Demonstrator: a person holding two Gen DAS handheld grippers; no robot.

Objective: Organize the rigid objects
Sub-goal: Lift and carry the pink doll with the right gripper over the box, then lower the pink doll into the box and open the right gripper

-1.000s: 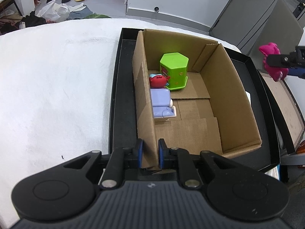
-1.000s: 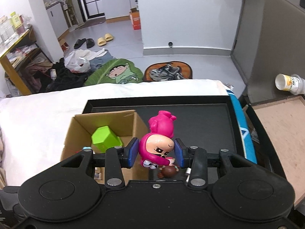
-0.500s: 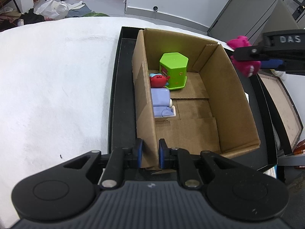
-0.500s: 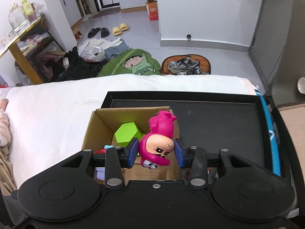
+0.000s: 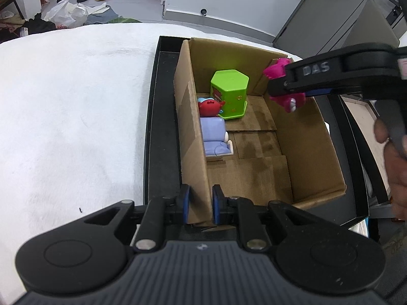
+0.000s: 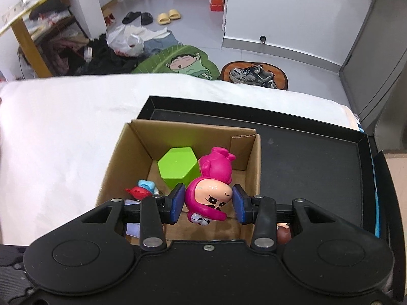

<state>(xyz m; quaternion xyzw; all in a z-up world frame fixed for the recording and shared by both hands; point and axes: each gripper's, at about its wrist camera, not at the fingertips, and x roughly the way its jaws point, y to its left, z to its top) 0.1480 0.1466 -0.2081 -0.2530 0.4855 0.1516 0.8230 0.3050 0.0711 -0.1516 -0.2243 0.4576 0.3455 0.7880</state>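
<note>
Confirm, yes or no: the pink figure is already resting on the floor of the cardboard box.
No, the pink figure hangs clamped in the right gripper above the cardboard box, off its floor.

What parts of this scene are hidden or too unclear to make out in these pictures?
- Pink figure: left wrist view, mostly hidden by the right gripper.
- Purple toy: right wrist view, covered by the gripper's body.
- Brown object: right wrist view, only a sliver shows.
- Green box label: left wrist view, too small to read.
</note>
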